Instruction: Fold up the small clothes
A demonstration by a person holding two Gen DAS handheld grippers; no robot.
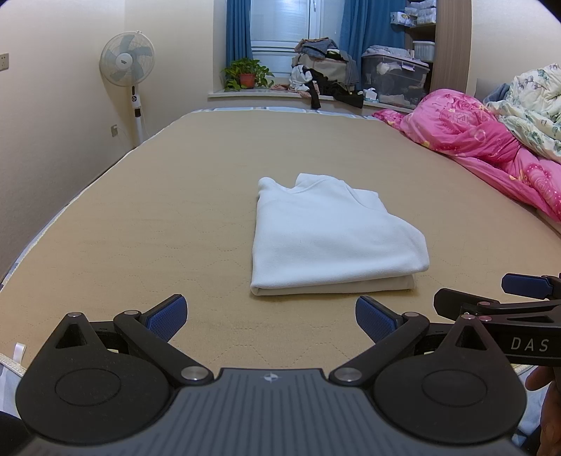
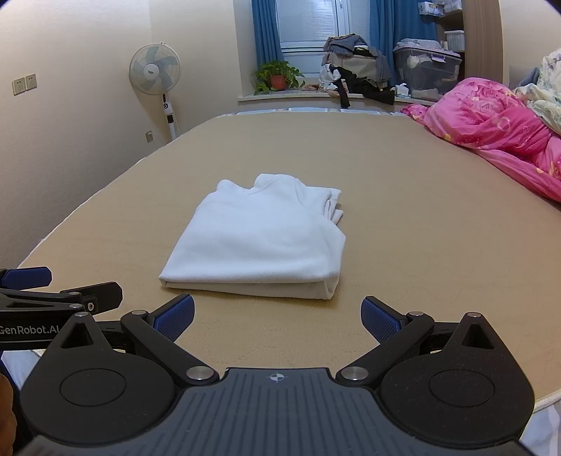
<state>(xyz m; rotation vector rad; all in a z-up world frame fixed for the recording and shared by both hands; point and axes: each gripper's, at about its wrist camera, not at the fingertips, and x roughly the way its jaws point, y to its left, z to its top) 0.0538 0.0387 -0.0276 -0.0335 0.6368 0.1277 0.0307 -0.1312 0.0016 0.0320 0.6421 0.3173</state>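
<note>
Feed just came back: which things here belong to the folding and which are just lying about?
For the job: white top, folded on the bed; left gripper; right gripper.
Lying about: pink quilt, fan, potted plant, clothes pile.

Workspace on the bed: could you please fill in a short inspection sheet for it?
Surface: tan mattress, flat.
Job's things: white garment folded into a neat stack at mid-bed.
Clutter: pink quilt and floral quilt heaped at the right edge.
Grippers: left gripper and right gripper both open, holding nothing, short of the garment.
Cables: nothing seen.
Surroundings: fan, plant, clothes pile, storage bin, blue curtains.
</note>
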